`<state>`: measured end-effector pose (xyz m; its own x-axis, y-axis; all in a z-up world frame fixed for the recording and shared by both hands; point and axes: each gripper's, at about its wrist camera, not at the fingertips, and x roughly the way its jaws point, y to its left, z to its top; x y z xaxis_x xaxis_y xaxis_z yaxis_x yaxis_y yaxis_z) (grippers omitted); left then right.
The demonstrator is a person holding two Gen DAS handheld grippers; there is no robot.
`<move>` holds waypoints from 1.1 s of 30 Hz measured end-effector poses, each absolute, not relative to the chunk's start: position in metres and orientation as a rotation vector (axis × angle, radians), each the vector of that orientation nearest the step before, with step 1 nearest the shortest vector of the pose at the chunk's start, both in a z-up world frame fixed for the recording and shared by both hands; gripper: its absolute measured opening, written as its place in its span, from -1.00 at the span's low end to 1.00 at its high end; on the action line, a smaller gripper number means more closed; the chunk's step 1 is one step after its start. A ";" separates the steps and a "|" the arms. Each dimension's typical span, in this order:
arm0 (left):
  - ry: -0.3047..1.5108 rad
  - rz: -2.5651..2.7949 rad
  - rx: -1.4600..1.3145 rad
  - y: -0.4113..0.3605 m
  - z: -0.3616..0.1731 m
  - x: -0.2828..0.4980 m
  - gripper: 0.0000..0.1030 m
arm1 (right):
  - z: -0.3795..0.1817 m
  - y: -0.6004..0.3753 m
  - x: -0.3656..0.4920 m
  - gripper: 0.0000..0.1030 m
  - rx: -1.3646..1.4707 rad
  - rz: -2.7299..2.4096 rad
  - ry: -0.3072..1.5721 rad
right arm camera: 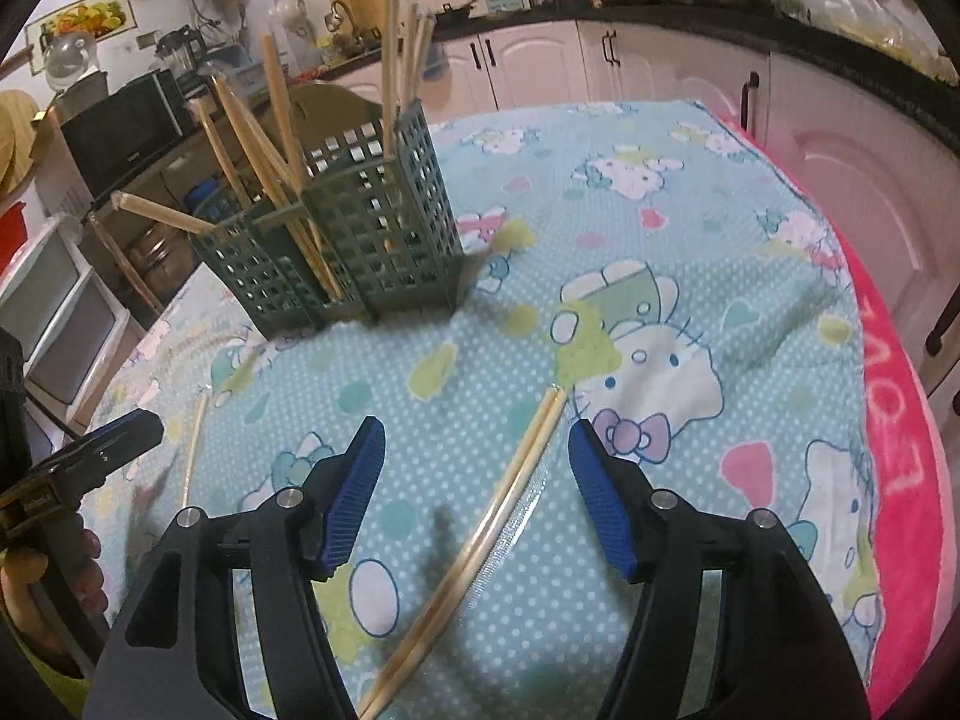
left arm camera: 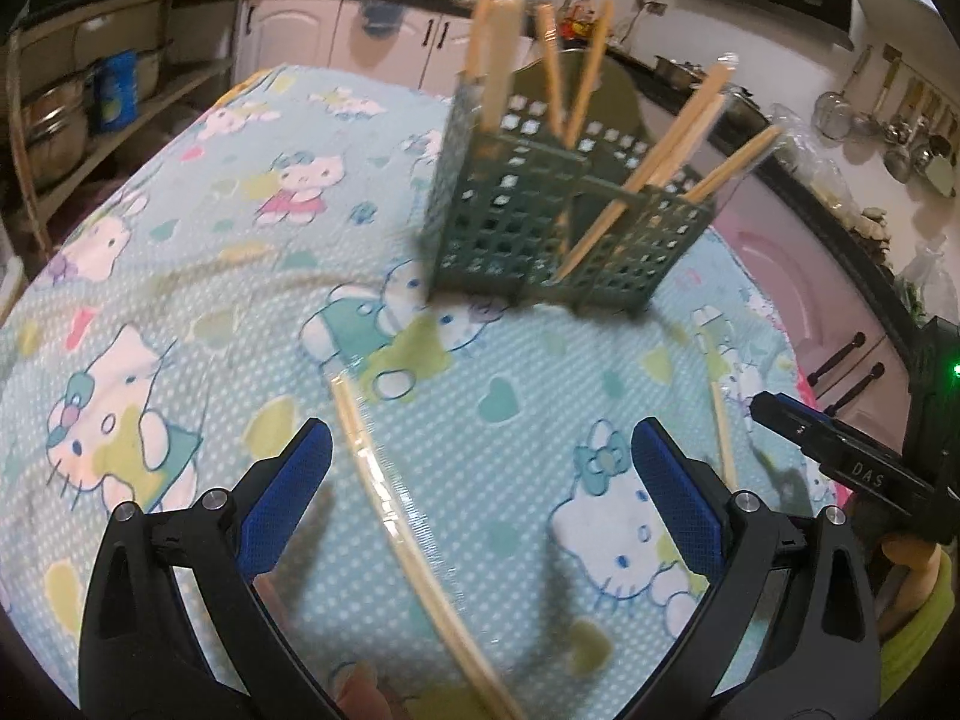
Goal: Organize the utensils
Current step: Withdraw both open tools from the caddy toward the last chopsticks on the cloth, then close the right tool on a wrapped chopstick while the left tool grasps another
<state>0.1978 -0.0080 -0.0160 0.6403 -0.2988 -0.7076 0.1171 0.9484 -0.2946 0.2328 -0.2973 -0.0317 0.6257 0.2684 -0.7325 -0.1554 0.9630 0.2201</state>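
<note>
At lower left of the left view, the left gripper (left arm camera: 480, 480) hangs wide open, empty, over a wrapped chopstick pair (left arm camera: 384, 480) on the cloth (left arm camera: 180, 240); the rack (left arm camera: 540, 228) sits upper centre. The right gripper (right arm camera: 474, 474), lower centre of its view, likewise gapes, empty, over another pair (right arm camera: 498, 492). Risk: pads could slip on the glossy wrap or pinch cloth.

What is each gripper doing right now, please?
Left gripper: open, holding nothing, over a wrapped chopstick pair.
Right gripper: open, holding nothing, over another wrapped chopstick pair.
</note>
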 end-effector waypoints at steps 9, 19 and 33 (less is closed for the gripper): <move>0.912 -0.246 -0.331 0.015 -0.040 0.203 0.64 | -0.053 -0.296 0.254 0.19 0.150 0.239 0.942; 0.962 -0.242 -0.385 0.024 -0.052 0.230 0.08 | -0.066 -0.300 0.278 0.05 0.188 0.224 0.995; 0.998 -0.136 -0.192 0.011 -0.052 0.273 -0.49 | -0.063 -0.301 0.292 -0.83 0.163 0.218 0.983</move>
<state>0.2733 0.0113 -0.0524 0.5352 -0.2010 -0.8204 0.0259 0.9747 -0.2219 0.2923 -0.3010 -0.0634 0.5353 0.2557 -0.8050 -0.1089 0.9660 0.2344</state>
